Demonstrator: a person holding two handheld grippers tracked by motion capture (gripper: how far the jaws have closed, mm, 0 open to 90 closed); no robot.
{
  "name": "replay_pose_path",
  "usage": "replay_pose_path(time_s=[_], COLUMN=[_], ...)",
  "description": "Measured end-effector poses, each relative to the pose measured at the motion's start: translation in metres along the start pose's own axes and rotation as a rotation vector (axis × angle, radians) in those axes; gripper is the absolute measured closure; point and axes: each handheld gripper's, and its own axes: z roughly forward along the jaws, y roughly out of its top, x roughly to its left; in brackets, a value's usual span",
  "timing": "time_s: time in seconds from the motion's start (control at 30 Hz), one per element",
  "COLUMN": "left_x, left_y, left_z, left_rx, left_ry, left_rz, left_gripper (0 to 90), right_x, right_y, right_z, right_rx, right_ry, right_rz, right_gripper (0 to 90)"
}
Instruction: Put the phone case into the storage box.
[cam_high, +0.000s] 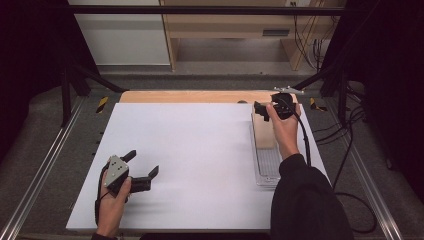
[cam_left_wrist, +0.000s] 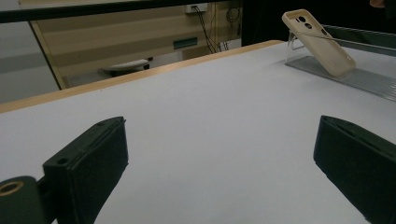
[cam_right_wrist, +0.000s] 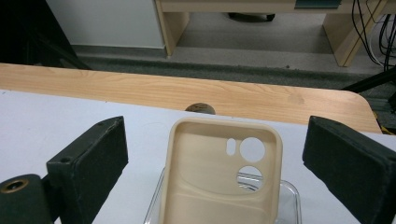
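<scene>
Right gripper (cam_right_wrist: 215, 172) jaws spread, straddling phone case (cam_right_wrist: 219, 177) leaning on clear stand (cam_high: 267, 165). Left gripper (cam_high: 142, 167) spread, idle. Risk: off-centre closure probably tips case from stand.

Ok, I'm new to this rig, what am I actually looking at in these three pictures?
A person holds a two-fingered tool in each hand. The high view looks down on a white table. The left gripper rests near the front edge, fingers apart, holding nothing. The right gripper hovers at the far right, over a beige phone case that leans on a clear stand. The other two pictures come from cameras riding on each gripper: the right one shows its open fingers either side of the case, not touching it.
</scene>
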Motion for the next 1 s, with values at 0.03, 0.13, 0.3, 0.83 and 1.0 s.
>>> replay_pose_path(time_s=[0.03,0.13,0.3,0.83,1.0], left_x=[0.001,0.002,0.001,0.006,0.006], left_y=[0.0,0.0,0.0,-0.001,-0.001], left_z=[0.0,-0.001,0.0,-0.003,-0.003], left_rx=[-0.001,-0.002,0.003,-0.001,0.001], left_ry=[0.001,0.005,-0.004,-0.017,-0.023], left_rz=[-0.002,-0.008,0.001,-0.012,-0.01], left_gripper=[2.6,2.6,2.5,2.2,2.2], right_x=[0.0,0.0,0.0,0.003,0.004], right_y=[0.0,0.001,0.001,0.003,0.005], right_z=[0.0,-0.002,-0.004,-0.014,-0.02], right_rx=[0.0,-0.001,0.005,-0.003,-0.011], right_ry=[0.0,-0.004,0.0,0.032,0.045], right_rz=[0.0,-0.003,-0.007,-0.025,-0.03], right_gripper=[6.8,7.0,7.1,7.2,7.1])
